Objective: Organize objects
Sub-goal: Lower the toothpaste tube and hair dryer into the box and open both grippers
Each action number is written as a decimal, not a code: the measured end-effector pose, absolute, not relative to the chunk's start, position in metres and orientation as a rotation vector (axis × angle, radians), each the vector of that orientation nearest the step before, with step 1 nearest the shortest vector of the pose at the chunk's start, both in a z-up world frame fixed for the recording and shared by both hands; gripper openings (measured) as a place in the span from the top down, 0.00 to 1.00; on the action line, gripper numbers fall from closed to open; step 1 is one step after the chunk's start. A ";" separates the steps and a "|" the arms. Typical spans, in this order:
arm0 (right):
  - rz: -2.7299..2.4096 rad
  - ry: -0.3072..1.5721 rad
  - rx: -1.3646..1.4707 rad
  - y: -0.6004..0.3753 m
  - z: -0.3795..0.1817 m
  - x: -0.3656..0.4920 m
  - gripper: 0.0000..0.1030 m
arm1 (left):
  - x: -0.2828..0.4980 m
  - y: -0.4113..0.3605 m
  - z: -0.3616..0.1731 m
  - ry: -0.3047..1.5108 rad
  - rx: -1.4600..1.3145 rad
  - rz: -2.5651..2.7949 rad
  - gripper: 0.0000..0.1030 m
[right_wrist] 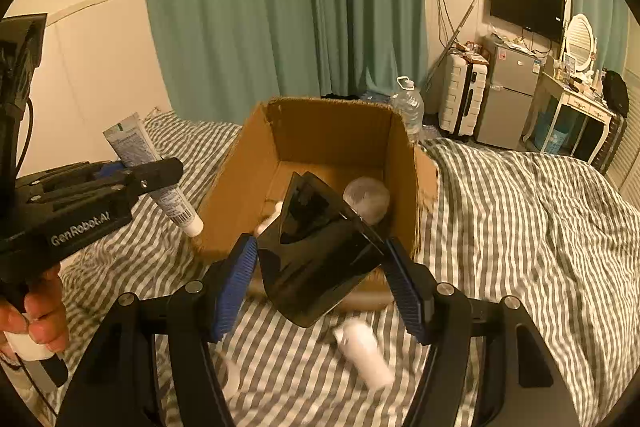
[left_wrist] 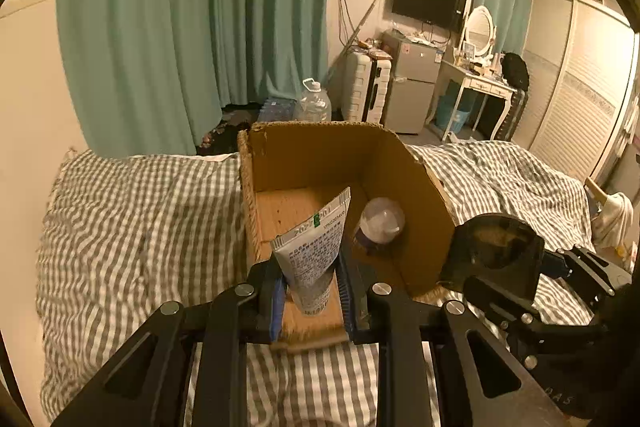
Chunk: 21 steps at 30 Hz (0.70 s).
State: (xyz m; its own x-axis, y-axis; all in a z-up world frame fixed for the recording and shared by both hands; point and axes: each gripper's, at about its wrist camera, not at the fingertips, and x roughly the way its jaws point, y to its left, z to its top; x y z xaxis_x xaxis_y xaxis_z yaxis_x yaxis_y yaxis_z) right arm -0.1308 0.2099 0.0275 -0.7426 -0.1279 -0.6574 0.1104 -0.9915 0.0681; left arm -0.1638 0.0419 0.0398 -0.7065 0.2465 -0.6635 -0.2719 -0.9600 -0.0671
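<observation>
At the cardboard box's [left_wrist: 320, 155] near edge, our left gripper [left_wrist: 310, 287] pinches a tube [left_wrist: 314, 255], crimp pointing farward; our right gripper [right_wrist: 320, 267] clamps a dark tray [right_wrist: 316, 255].

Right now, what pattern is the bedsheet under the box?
Grey and white stripes on the bedsheet; clearest in the right wrist view.

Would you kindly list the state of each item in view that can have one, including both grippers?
left gripper: shut on the tube, held at the box's near left edge.
tube: gripped, crimped end up, cap end down.
right gripper: shut on the dark glossy item.
dark glossy item: gripped, over the box's near edge.
cardboard box: open-topped, on the bed.
clear-capped bottle: inside the box.
white bottle: lying on the bedspread, outside the box.
</observation>
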 end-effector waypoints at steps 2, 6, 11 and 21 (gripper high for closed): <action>-2.811 -0.040 1.080 0.211 0.025 -0.146 0.38 | -0.182 0.047 0.034 0.052 -1.053 2.656 0.78; -2.780 -0.041 1.135 0.213 0.008 -0.178 0.38 | -0.222 0.055 0.021 0.068 -1.087 2.644 0.78; -2.735 -0.041 1.225 0.204 -0.021 -0.207 0.38 | -0.250 0.064 0.001 0.111 -1.117 2.633 0.78; -2.709 -0.016 1.301 0.199 -0.053 -0.226 0.38 | -0.274 0.072 -0.022 0.145 -1.126 2.624 0.78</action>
